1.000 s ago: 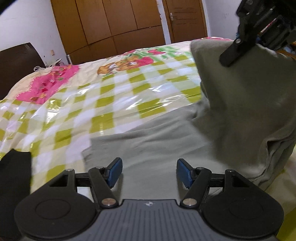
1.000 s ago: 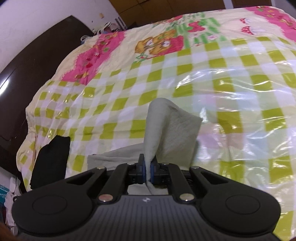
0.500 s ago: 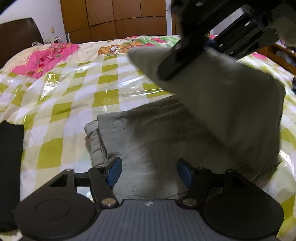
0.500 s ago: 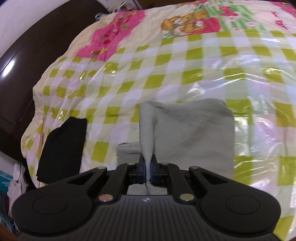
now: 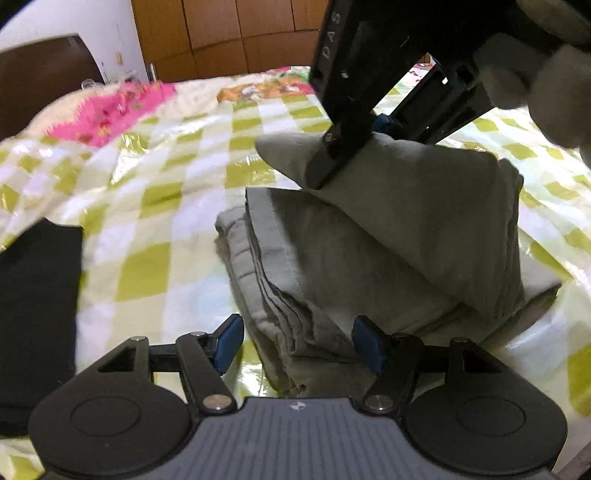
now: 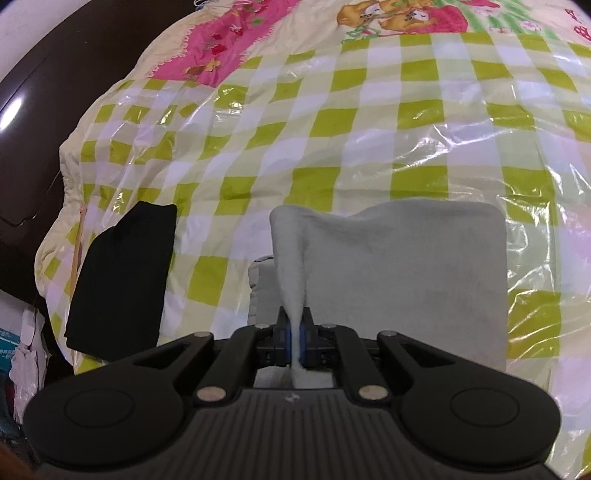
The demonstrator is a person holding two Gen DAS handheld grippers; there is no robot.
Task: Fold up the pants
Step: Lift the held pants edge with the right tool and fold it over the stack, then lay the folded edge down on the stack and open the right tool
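Note:
Grey-green pants (image 5: 369,258) lie partly folded on the checked bedspread (image 5: 166,192). In the left wrist view my right gripper (image 5: 332,162) comes in from the top, shut on a lifted flap of the pants that it holds over the lower layers. The right wrist view shows that gripper (image 6: 294,341) pinching a ridge of the pants (image 6: 406,266) between its blue pads. My left gripper (image 5: 298,345) stands open low over the near stacked edge of the pants, with its fingertips on either side of the cloth and not pressing it.
A black folded cloth (image 5: 37,314) lies left of the pants, also in the right wrist view as the black cloth (image 6: 122,277). Clear plastic film covers the bedspread (image 6: 443,122). A dark headboard (image 6: 33,147) and wooden wardrobe doors (image 5: 229,33) stand beyond. A gloved hand (image 5: 546,74) holds the right gripper.
The right gripper has carried the lifted flap leftward and down over the lower layers. The left gripper has shifted toward the pants' stacked near edge and stayed open.

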